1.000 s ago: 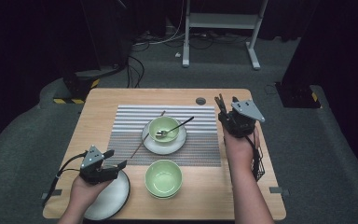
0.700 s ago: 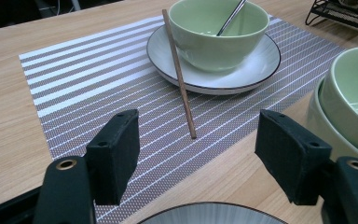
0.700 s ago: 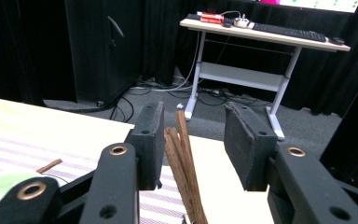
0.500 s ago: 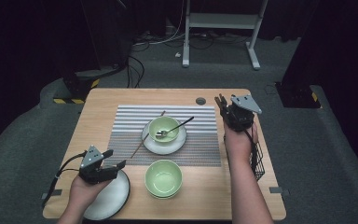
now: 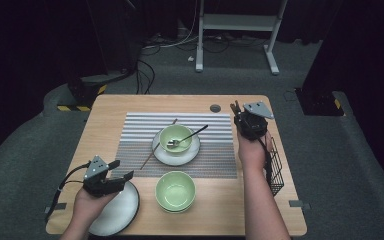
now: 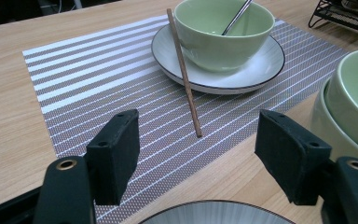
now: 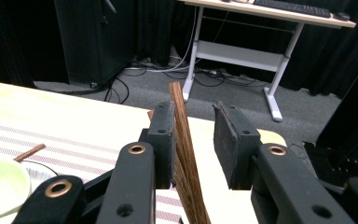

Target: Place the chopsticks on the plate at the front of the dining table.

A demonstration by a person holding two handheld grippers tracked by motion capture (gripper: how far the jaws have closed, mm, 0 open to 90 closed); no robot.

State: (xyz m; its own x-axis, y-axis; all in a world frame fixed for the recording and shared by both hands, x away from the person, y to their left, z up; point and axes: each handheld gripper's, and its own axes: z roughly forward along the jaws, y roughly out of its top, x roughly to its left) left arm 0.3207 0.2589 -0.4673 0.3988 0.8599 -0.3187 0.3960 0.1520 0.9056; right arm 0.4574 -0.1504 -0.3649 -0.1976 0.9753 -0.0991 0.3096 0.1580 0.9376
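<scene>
While the right hand-held gripper (image 7: 193, 140) stands at the far right of the tabletop (image 5: 105, 120), a brown chopstick (image 7: 182, 140) rises between its jaws. The stick leans against the left pad, and a gap remains to the right pad, so the grip is not yet made; the jaws have just been closing around it. In the high view this right hand-held gripper (image 5: 237, 111) sits just past the right edge of the striped placemat (image 5: 140, 135), beside a black wire basket (image 5: 276, 170) at the tabletop's edge.

The setting looks about half laid. A green bowl (image 5: 176, 137) with a metal spoon (image 5: 192, 135) in it sits on a white plate (image 5: 167, 156) in the middle of the placemat. A second chopstick (image 6: 184, 74) lies slanted on the placemat, its upper end resting against that plate's rim. Nearer the person, a stack of green bowls (image 5: 175, 191) stands on the bare wood just off the placemat.

The left hand-held gripper (image 6: 198, 149) hangs with its jaws wide and nothing between them, over the near-left corner above a dark-rimmed plate (image 5: 117, 215). That plate is not gripped.

What seems left is to clamp the upright chopstick and carry it over to join its partner on the placemat. The spare plate and stacked bowls have no clear place yet.
</scene>
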